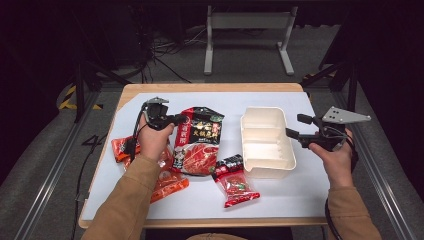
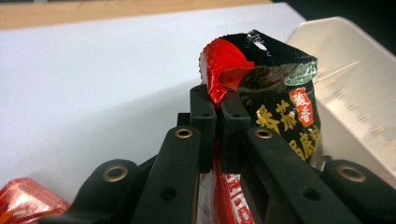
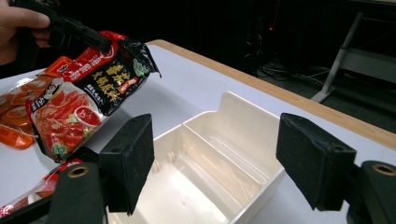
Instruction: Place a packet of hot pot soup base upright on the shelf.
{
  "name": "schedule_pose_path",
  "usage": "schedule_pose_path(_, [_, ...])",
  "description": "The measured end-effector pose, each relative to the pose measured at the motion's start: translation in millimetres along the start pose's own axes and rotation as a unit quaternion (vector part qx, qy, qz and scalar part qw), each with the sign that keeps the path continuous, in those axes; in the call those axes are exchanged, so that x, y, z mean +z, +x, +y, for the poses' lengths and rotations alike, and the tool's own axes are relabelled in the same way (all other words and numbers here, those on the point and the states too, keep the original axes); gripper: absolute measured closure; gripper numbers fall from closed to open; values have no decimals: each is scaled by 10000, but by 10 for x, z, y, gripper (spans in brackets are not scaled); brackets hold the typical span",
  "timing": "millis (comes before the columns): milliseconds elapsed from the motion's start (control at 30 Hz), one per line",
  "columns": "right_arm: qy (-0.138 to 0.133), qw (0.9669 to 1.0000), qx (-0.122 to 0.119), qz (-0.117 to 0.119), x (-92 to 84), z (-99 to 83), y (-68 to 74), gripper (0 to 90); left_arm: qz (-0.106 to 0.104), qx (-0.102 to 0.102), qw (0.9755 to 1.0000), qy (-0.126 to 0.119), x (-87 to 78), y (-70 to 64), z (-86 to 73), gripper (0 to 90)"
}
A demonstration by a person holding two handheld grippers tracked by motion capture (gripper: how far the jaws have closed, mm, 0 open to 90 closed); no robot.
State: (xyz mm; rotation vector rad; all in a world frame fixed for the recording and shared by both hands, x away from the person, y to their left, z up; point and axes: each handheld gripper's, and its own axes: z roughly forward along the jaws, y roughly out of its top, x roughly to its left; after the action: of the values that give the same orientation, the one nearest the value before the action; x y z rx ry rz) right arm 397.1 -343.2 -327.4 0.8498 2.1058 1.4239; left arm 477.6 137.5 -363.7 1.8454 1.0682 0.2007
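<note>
Our left gripper clamps the hot pot soup base packet mid-table, lifting it; our right gripper, jaws apart, waits beside the white divided tray. Next, carry it over a compartment.

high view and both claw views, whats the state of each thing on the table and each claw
left claw: shut on the top corner of the big black and red packet
big black and red packet: sealed, corner pinched, lifted at an angle
white divided tray: upright, nothing in it
right claw: open, beside the tray
small red packet: flat on the table
orange packets: lying under the left forearm
</note>
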Motion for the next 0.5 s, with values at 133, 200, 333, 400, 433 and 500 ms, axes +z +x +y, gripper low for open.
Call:
schedule_pose_path(133, [-11, 10000, 7, 12, 0, 14, 10, 283, -10, 208, 9996, -195, -117, -127, 33, 872])
schedule_pose_path(200, [-10, 10000, 21, 26, 1, 19, 12, 284, -29, 290, 9992, -285, -170, -189, 45, 872])
schedule_pose_path(333, [-13, 10000, 30, 73, 11, 29, 22, 286, -77, 503, 9977, -450, -264, -308, 64, 873])
schedule_pose_path(400, [3, 10000, 18, 98, 20, 37, 34, 286, -75, 625, 9964, -567, -317, -369, 69, 873])
schedule_pose_path(433, [12, 9999, 20, 97, 21, 41, 40, 286, -72, 661, 9959, -609, -335, -389, 73, 873])
schedule_pose_path(500, [11, 9999, 13, 110, 23, 43, 41, 286, -72, 708, 9952, -669, -366, -419, 78, 873])
